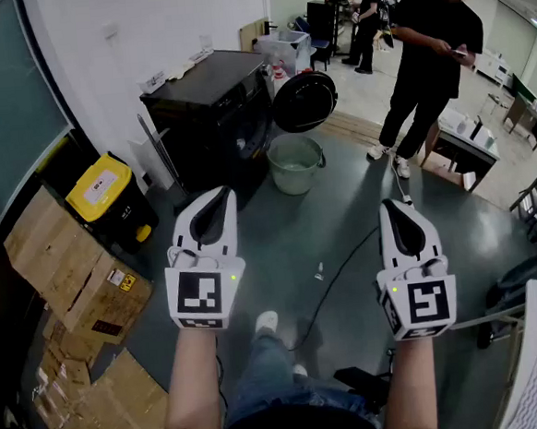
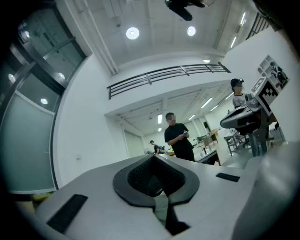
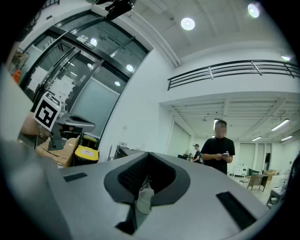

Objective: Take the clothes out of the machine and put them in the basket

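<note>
Short of the black boxy washing machine (image 1: 209,103): white plastic left gripper (image 1: 221,201) and right gripper (image 1: 393,213), jaws together, empty.

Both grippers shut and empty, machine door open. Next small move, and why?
Probably step closer to the machine: its round door hangs open, yet the left gripper and right gripper, both shut and empty, sit well short of it.

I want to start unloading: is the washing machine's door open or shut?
Open. The round door stands swung out from the front of the black machine, near the pale basket.
</note>
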The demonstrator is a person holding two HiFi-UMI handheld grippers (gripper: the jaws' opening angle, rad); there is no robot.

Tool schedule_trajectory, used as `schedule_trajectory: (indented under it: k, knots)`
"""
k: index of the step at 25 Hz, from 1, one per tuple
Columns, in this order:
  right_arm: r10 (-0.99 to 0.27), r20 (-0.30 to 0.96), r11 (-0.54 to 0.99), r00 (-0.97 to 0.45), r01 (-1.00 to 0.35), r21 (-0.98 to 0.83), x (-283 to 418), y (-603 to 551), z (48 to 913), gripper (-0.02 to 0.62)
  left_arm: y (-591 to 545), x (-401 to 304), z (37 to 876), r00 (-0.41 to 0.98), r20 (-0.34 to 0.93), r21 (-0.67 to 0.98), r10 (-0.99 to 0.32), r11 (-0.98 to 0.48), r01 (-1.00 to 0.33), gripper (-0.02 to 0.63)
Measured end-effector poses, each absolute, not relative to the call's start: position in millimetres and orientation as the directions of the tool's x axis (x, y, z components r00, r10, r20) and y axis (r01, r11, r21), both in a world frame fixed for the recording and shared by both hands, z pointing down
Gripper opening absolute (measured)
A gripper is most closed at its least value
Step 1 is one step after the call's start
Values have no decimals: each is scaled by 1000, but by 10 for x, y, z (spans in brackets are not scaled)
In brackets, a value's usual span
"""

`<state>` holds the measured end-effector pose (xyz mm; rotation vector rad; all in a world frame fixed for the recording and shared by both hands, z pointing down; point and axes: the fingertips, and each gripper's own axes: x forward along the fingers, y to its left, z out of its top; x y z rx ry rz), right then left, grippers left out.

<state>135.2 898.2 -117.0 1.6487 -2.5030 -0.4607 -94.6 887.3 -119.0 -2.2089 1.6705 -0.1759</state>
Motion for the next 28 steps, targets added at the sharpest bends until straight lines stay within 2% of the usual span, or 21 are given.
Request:
schedule_trajectory:
  k: [6,10,11,13,14,15,16,18,21,28]
  knots:
    - [-906,-89,373,-414,-880,295,1300,8949,-1182,0,8849,-1048,-1163,275,-114,-360,-955,-218,-907,0]
    - [-900,-77,406,-429,-890,210,1261,8844,-1165,0,8735,-1127,-1111,277,-84,-332,-957,-235,-913,13]
    - [-903,-68,405,-425,-893,196,1256,8796,-1150,0,8692,-1136,-1088,284,-73,-323,-956,-247,-914,66]
    - [-900,-48,418,-433,-890,179,1199,8687,-1115,1,8582,-1163,-1051,306,-57,-298,-950,-277,-913,268]
    - [-894,-38,435,-447,-885,166,1147,8621,-1096,125,8515,-1191,-1035,314,-56,-284,-948,-286,-915,350]
    - [-888,-35,448,-458,-881,152,1100,8545,-1080,350,8438,-1230,-1020,314,-57,-271,-948,-288,-919,429]
    - [-889,-39,448,-457,-883,141,1068,8457,-1066,434,8353,-1282,-1003,307,-62,-258,-950,-282,-924,474]
    - [-901,-43,422,-432,-895,146,1030,8258,-1030,526,8162,-1408,-968,281,-69,-232,-957,-258,-938,526]
    - [-917,-37,384,-397,-906,180,955,7940,-1000,569,7845,-1592,-915,257,-72,-202,-964,-238,-950,546]
    - [-919,-50,374,-392,-904,206,603,7105,-1084,565,7009,-1990,-896,276,-71,-220,-959,-255,-942,545]
